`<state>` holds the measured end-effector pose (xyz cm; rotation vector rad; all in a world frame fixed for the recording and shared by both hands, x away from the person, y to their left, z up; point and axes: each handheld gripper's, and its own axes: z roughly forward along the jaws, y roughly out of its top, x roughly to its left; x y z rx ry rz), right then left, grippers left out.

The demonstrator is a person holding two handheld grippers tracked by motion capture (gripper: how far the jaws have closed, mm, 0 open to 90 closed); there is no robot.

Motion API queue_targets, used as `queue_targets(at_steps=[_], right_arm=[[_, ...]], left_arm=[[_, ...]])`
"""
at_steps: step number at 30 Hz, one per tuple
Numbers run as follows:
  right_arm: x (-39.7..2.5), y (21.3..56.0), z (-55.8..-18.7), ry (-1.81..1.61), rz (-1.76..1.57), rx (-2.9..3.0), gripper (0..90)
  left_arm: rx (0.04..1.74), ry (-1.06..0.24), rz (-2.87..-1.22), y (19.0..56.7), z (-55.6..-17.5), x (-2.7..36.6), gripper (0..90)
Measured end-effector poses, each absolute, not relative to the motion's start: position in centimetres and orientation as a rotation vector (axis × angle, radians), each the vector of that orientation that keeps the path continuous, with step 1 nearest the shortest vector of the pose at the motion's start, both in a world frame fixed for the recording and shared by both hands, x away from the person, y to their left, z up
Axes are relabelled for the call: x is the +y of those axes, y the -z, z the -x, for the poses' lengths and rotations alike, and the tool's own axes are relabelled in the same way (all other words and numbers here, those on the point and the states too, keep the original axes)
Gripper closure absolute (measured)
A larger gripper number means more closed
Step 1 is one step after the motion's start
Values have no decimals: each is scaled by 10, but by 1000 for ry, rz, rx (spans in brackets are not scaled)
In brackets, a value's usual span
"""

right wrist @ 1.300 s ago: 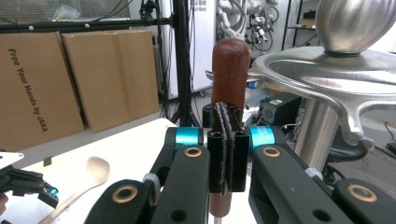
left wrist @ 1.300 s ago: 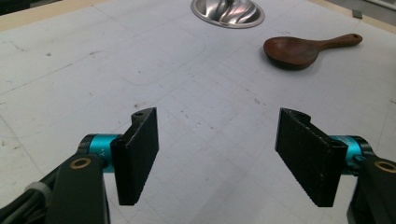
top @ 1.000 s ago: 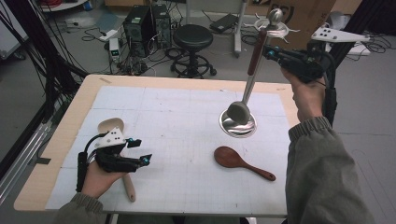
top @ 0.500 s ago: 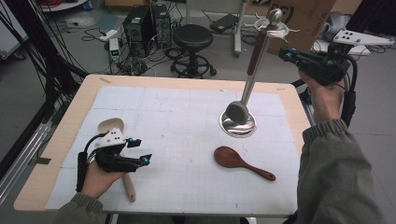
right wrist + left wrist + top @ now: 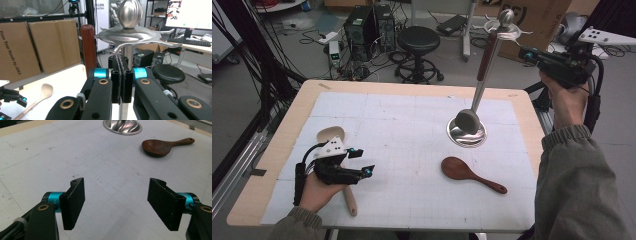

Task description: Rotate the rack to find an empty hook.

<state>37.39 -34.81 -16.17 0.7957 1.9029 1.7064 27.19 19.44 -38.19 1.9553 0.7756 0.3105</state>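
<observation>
A metal utensil stand (image 5: 467, 134) rises from its round base on the mat to a ball top (image 5: 130, 11). A ladle with a dark red handle (image 5: 484, 62) hangs from its hooked plate, bowl (image 5: 468, 121) low over the base. My right gripper (image 5: 526, 51) is held high, just right of the stand's top, shut with nothing in it (image 5: 121, 80). A dark wooden spoon (image 5: 472, 173) lies at the front right of the mat. My left gripper (image 5: 359, 162) rests at the front left, open and empty (image 5: 120, 203), over a light wooden spoon (image 5: 330, 134).
The white gridded mat (image 5: 402, 130) covers a wooden table (image 5: 287, 130). Behind the table stand a black stool (image 5: 422, 40), computer cases (image 5: 367, 25) and cables on the floor. Cardboard boxes (image 5: 32, 45) are in the right gripper view.
My right hand has drawn back to the right, away from the stand's top, gripper shut. The ladle stays hanging on the stand. The left hand has not moved.
</observation>
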Motion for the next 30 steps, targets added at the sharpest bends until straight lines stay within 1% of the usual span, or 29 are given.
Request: queue_targets(at_steps=[11, 30], right_arm=[[-344, 155, -375, -1705, -758, 1922, 895], [-308, 152, -377, -1723, -690, 1954, 895]], left_arm=[[781, -314, -1956, 382, -272, 196, 308], [778, -315, -1954, 382, -272, 196, 308]])
